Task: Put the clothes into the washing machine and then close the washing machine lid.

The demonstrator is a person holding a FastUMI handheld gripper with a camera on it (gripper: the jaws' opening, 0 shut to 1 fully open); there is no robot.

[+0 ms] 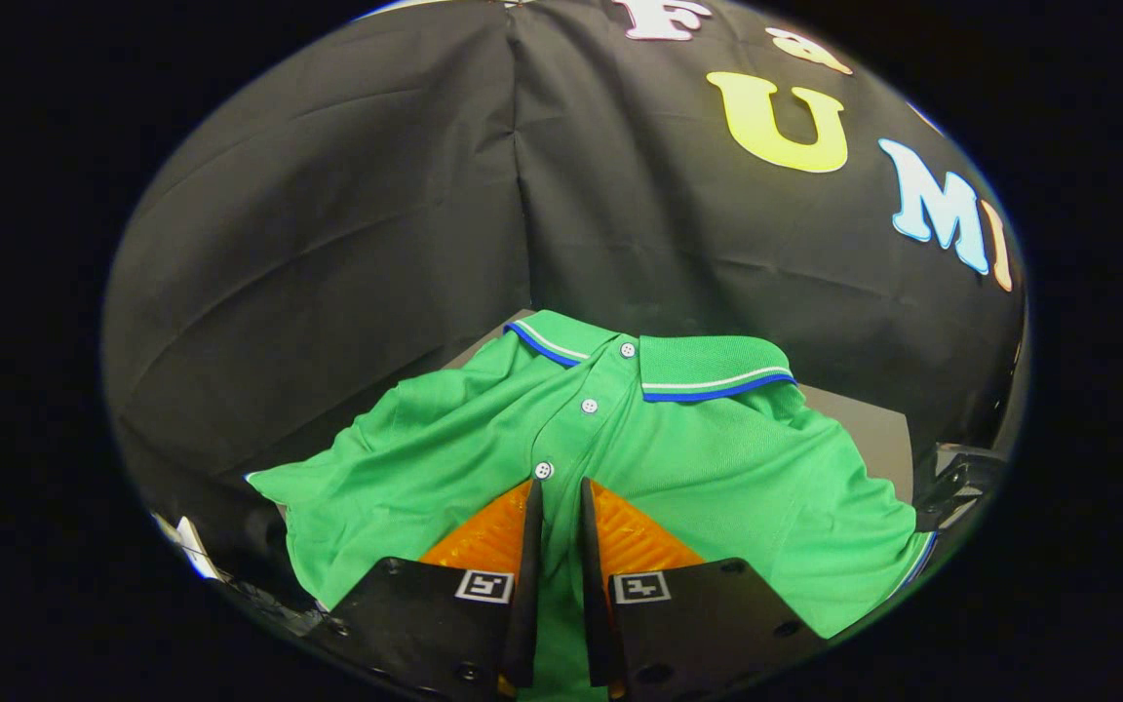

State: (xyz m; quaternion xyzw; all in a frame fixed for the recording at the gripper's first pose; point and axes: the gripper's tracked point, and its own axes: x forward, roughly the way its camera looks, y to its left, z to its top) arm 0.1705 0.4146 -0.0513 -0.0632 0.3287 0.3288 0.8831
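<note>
Green knit polo shirt with a blue-and-white-trimmed collar [678, 439] lies spread flat, front up, on a grey surface [864, 419] against the black cloth wall [328, 214]. Gripper [559, 487] over the lower placket, fingers nearly closed, a narrow strip of shirt fabric between them; real grip on it cannot be told.

Readable text: none is showing on the green knitted polo shirt [717, 458].
Markers: two square black-and-white coded tags [484, 586] are sitting on the gripper [559, 483], carrying no legible letters or numbers.
Fingers: standing nearly together over the shirt.
</note>
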